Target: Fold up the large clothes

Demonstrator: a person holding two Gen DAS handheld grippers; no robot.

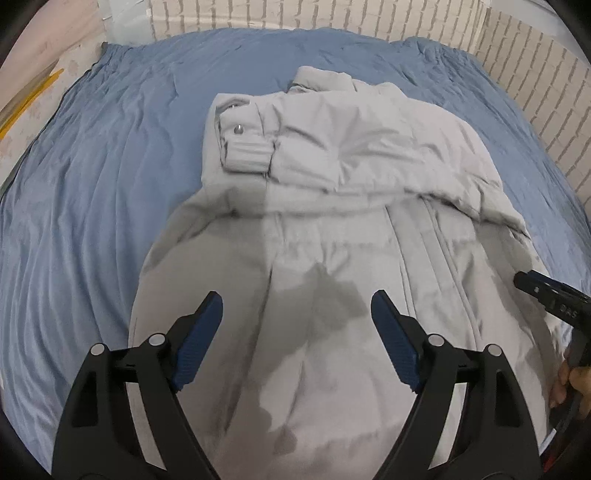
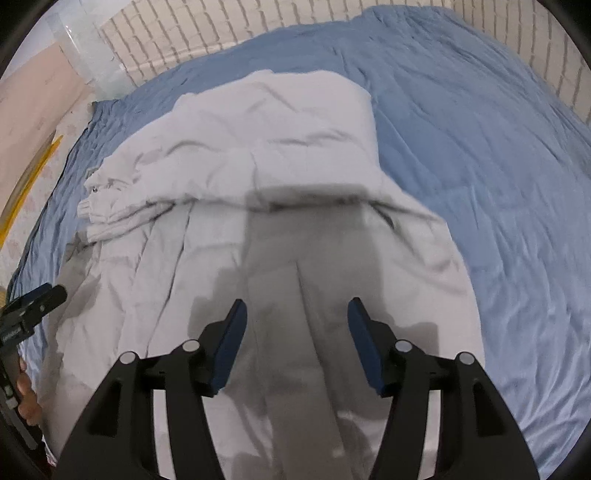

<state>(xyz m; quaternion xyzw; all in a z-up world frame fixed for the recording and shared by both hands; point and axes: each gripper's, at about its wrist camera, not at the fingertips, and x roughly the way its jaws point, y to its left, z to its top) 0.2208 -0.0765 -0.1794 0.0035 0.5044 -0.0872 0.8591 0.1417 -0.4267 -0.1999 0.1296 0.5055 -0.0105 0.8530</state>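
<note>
A large light grey padded coat (image 1: 332, 206) lies on a blue bed sheet (image 1: 110, 166), collar at the far end. Both sleeves are folded across the chest; a ribbed cuff with a metal snap (image 1: 239, 129) lies at the left. My left gripper (image 1: 297, 310) is open and empty, hovering over the coat's lower part. My right gripper (image 2: 295, 317) is open and empty too, over the same lower part of the coat (image 2: 258, 177). The right gripper shows at the right edge of the left wrist view (image 1: 546, 295); the left gripper shows at the left edge of the right wrist view (image 2: 33, 306).
A white brick-pattern wall (image 1: 332, 14) runs behind and to the right of the bed. A pale floor with a yellow strip (image 1: 29, 99) lies left of the bed. Bare blue sheet (image 2: 480, 166) spreads right of the coat.
</note>
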